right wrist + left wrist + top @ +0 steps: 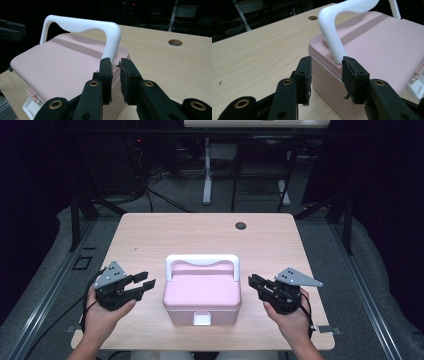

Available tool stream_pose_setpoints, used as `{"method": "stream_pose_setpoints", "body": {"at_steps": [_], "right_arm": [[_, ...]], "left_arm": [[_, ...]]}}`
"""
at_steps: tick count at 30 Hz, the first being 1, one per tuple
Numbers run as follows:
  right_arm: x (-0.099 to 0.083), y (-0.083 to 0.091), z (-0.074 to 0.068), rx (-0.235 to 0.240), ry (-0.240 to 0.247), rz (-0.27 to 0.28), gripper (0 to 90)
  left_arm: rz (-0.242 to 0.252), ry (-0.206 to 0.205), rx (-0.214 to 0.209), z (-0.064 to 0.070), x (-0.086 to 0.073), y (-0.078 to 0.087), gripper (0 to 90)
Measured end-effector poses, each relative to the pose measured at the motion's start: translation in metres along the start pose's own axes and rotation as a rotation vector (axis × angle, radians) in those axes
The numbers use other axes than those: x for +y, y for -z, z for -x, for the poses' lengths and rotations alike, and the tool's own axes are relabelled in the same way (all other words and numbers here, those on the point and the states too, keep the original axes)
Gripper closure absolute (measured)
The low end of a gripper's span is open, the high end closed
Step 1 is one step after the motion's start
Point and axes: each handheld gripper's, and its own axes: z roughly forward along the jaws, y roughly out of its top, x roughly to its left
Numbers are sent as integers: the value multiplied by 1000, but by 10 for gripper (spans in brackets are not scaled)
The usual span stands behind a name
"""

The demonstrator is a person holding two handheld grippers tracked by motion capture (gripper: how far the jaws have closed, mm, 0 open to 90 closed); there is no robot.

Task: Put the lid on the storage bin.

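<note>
Sitting near the table's [150, 235] near edge, about midway across, the pink box [202, 295] is shut, its white handle [202, 261] standing upright over the far part of the lid and a white latch [202, 319] on its near face. Just left of it the left gripper [145, 284] points at the box with jaws spread wide, holding nothing. Just right of it the right gripper [253, 281] faces the box too, jaws narrowly apart and empty. A round hole [241, 225] marks the table's far side.
</note>
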Motion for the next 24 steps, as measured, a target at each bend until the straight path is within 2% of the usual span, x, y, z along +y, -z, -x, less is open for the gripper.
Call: {"method": "stream_pose_setpoints", "body": {"at_steps": [8, 15, 18, 20, 21, 24], "right_arm": [[2, -8, 8, -12, -24, -13, 765], [-2, -18, 25, -52, -72, -25, 736], [-6, -21, 30, -68, -83, -27, 721], [-9, -22, 32, -81, -78, -27, 718], [-14, -23, 35, -104, -78, -29, 708], [-22, -26, 41, -131, -83, -34, 697]], "left_arm": [[11, 42, 49, -19, -4, -8, 588], [20, 107, 115, -44, -14, -17, 583], [13, 125, 137, -49, -20, -21, 567], [9, 123, 139, -49, -21, -22, 565], [3, 130, 146, -50, -26, -24, 552], [-5, 142, 143, -51, -31, -27, 525]]}}
